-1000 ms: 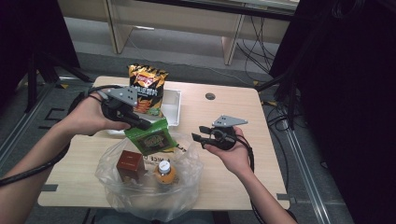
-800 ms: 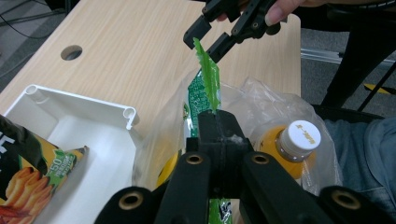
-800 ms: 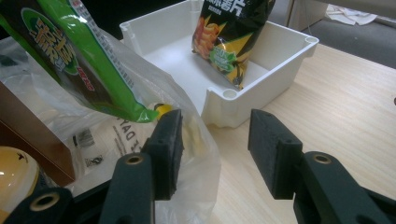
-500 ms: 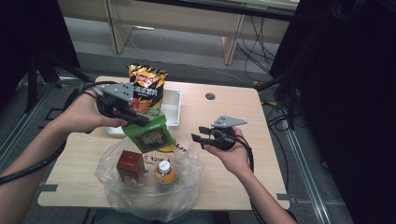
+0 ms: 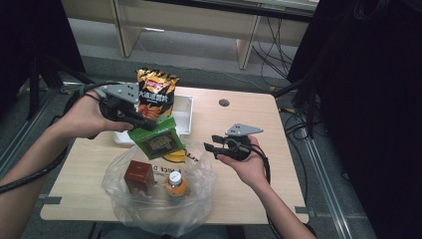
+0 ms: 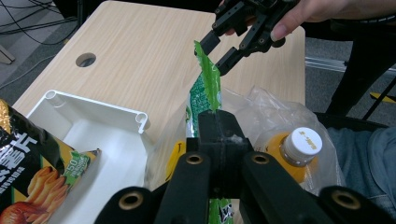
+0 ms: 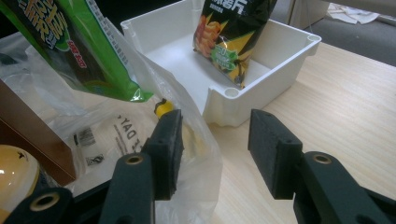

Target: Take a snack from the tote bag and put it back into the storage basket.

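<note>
- Our left claw (image 5: 145,123) is clenched on the top edge of the green snack packet (image 5: 157,141), which hangs in the air between the white tray (image 5: 185,113) and the clear plastic bag (image 5: 158,209), just above the bag's open mouth.
- In the left gripper view the packet (image 6: 206,88) shows edge-on, thin and bending above the pads, so we judge it light, soft and crinkly; squeezing the filled middle could crush what is inside.
- The flat sealed edge is the place to grip, and that is where we have it. The film looks glossy, so we judge it may slide if the pinch is shallow.
- Our right claw (image 5: 212,147) is released, with nothing between its pads; it hovers over the bench (image 5: 249,194) just beside the bag's rim (image 7: 196,135), apart from the packet.
- The bag is limp and its mouth sags, so we judge the right claw may need to hold the rim wide for the packet to go in.
- Counts: one green packet; one black-and-yellow crisp bag (image 5: 155,93) standing upright in the tray; one tray; one plastic bag.
- Inside the bag: one brown box (image 5: 138,175) and one orange bottle with a white cap (image 5: 175,183), side by side.
- Something yellow lies under the packet; we cannot tell what it is.
</note>
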Available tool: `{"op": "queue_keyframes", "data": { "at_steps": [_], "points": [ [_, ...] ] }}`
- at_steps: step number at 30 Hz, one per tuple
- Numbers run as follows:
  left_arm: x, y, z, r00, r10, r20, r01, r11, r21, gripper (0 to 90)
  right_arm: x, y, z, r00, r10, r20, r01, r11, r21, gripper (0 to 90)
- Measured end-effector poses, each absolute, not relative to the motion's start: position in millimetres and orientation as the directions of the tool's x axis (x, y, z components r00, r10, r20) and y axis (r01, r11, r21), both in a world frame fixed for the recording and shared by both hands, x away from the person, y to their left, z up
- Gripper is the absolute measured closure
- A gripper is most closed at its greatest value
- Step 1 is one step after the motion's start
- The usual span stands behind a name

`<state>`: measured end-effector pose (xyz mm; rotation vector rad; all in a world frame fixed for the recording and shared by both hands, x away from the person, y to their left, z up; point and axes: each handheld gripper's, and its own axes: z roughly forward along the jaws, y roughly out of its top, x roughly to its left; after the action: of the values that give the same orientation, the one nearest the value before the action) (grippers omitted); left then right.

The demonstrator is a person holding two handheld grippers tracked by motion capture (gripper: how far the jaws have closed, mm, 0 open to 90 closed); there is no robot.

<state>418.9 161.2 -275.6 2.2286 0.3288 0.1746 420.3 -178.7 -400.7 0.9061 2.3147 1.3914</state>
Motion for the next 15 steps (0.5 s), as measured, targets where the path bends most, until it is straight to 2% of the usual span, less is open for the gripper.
{"op": "queue_keyframes", "data": {
  "at_steps": [15],
  "points": [
    [420.0,165.6,-265.7,0.953,0.302,0.031,0.162,-0.592,0.790,90.0,419.9,-179.7,-399.6,-0.763,0.642,0.071,0.374,0.350,0.859,55.6]
  ]
}}
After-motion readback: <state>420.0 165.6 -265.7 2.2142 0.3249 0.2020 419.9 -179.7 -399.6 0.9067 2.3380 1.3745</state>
